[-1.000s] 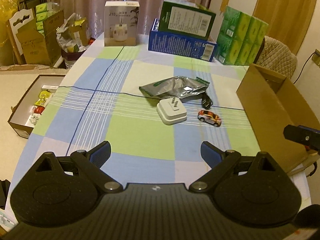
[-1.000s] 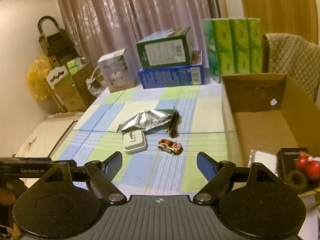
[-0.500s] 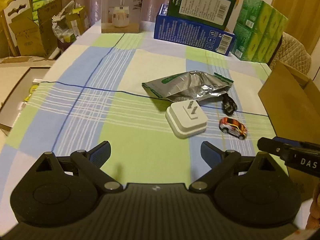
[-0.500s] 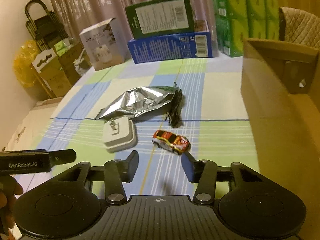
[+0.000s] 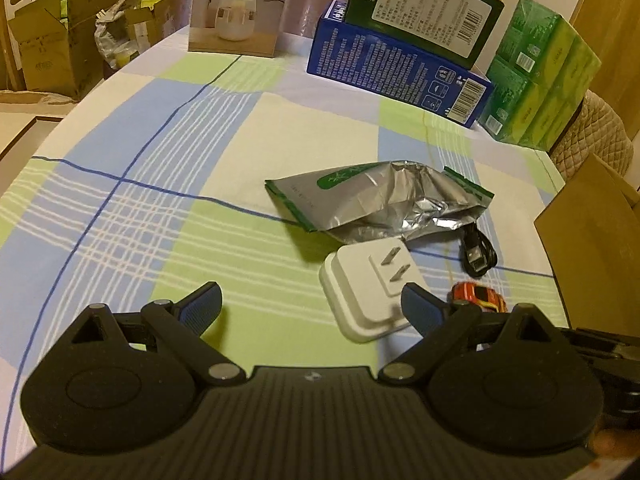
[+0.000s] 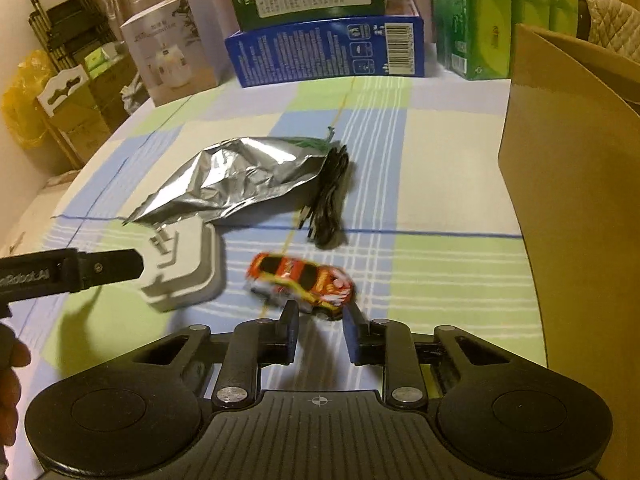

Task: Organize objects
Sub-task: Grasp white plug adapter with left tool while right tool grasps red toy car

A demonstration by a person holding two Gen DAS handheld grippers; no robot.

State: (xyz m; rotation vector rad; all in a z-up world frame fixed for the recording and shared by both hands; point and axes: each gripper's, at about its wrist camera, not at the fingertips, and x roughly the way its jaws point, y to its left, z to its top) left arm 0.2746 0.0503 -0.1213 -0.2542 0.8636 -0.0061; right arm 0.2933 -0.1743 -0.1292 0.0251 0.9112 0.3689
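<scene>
The left gripper [image 5: 310, 304] hangs low over the checked cloth [image 5: 160, 200], jaws wide, holding nothing. The white plug [image 5: 370, 288] lies at its 1 o'clock, its edge behind the right fingertip [image 5: 420, 310]. The foil bag [image 5: 380, 200] lies at 12 o'clock from the plug, the black cable [image 6: 328, 200] at 2 o'clock. The right gripper [image 6: 320, 334] has narrowed jaws with a gap between them, empty; the toy car [image 6: 300, 280] sits just ahead at 12 o'clock, slightly blurred, so I cannot tell if they touch. The cardboard box [image 6: 568, 200] stands at 3 o'clock.
</scene>
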